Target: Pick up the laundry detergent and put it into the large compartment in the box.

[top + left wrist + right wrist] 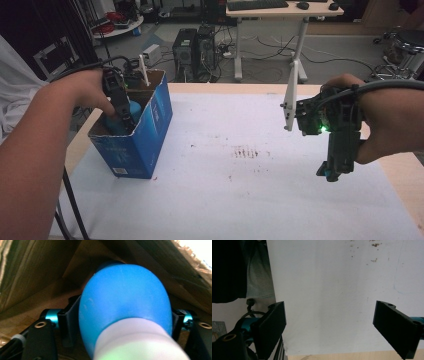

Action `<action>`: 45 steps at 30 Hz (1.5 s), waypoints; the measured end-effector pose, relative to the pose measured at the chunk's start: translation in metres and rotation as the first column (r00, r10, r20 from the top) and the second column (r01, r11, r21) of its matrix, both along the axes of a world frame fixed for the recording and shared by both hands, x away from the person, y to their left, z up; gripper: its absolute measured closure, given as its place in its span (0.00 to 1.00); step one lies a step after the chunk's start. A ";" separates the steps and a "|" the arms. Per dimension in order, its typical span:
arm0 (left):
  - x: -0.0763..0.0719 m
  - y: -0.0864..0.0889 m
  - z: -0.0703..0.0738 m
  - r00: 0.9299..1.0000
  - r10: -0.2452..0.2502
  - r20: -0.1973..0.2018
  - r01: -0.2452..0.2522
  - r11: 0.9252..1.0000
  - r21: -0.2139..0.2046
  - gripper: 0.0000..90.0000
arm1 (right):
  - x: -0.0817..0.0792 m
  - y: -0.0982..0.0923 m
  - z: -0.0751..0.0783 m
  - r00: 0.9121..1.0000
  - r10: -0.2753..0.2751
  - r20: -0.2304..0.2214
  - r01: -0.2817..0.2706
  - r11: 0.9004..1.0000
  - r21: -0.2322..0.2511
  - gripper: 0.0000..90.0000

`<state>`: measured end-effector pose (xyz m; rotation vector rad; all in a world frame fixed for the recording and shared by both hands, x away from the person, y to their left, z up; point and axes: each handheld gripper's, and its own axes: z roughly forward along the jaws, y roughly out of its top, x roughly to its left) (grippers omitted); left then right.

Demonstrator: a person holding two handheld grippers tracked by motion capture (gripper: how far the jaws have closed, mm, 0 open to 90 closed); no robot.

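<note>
The left gripper (125, 117) is reaching down into the box (150, 145) at the table's left, its jaws flanking the blue bulb (125, 305); whether they are pressing it, I cannot tell. Judging by this, the drop-off is nearly finishing. The right gripper (329, 327) is hovering open at right.

Wide free run across the white sheet (240, 200) from 5 to 7 o'clock and through the middle. Blocked at 9 o'clock by the blue box (145, 135), its cardboard walls (32, 272) crowding close on 2 sides of the blue bulb (125, 300) lodged inside.
</note>
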<state>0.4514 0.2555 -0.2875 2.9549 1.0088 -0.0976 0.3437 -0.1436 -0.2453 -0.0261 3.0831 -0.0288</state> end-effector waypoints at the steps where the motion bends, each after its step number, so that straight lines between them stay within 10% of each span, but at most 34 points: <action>1: 0.000 0.000 0.001 1.000 -0.001 0.003 0.001 1.000 0.001 0.32 | 0.001 0.000 -0.001 1.000 0.013 0.000 -0.013 1.000 0.003 0.12; 45: -0.012 0.000 0.057 0.996 0.040 0.074 -0.042 0.999 0.020 0.18 | 0.000 -0.002 0.000 1.000 0.004 -0.003 -0.004 1.000 0.016 0.12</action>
